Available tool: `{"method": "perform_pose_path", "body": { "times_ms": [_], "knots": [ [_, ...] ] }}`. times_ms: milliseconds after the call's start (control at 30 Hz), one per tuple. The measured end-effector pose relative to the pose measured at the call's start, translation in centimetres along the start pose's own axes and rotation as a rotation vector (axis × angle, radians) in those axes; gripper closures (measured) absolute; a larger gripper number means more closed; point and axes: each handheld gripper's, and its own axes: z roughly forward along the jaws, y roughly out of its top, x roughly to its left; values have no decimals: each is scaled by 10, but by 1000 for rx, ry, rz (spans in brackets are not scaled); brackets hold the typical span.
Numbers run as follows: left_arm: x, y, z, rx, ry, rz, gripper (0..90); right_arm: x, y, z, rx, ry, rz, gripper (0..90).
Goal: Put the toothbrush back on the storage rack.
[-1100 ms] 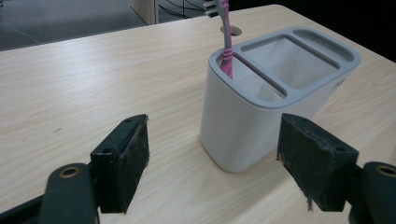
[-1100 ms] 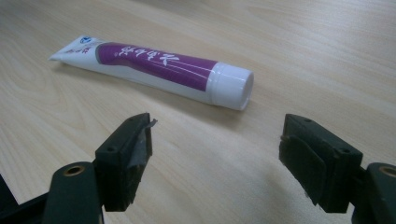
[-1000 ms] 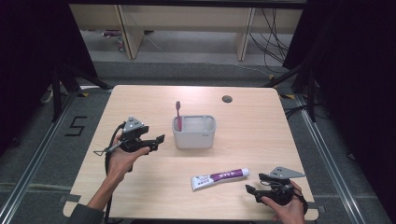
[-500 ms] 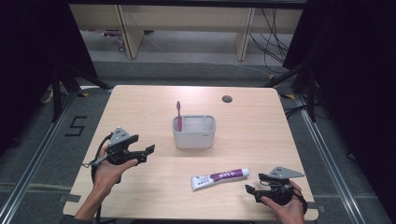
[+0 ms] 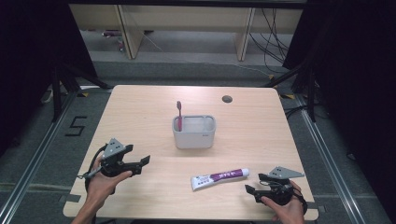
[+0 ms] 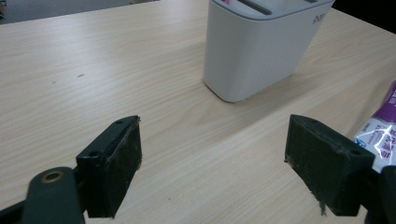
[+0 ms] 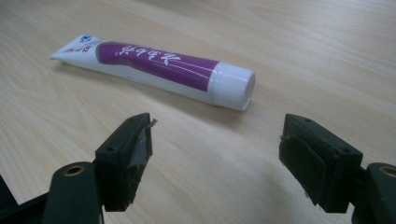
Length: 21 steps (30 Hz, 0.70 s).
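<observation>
- Left gripper (image 5: 140, 164) is held low over the table (image 5: 140, 116), well left of the holder (image 5: 194, 132); jaws have just been opening, wide apart, nothing between them
- Right gripper (image 5: 254, 184) is held with jaws wide, empty, just beside the tube (image 5: 219, 178)
- Tube is laid flat before the holder; a toothbrush (image 5: 179, 115) is stood in it

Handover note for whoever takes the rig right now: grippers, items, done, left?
Left gripper: open, empty, jaws just been opening, low over the table's left side.
Right gripper: open, empty, near the front right edge, facing the toothpaste tube's cap.
Toothbrush: upright in the left slot of the white holder, mid-table.
Toothpaste tube: lying flat in front of the holder, untouched.
Done: toothbrush stowed.
Left, probably: pick up the tube and put it in the holder.
</observation>
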Motion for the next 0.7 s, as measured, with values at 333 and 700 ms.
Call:
{"method": "perform_pose_path", "body": {
  "times_ms": [333, 700],
  "knots": [
    [-5, -17, -9, 6, -5, -5, 169, 0, 0, 0, -1, 1, -4, 260],
    [-12, -31, -14, 27, -19, 12, 168, 1, 1, -1, -5, 3, -2, 261]
  ]
}}
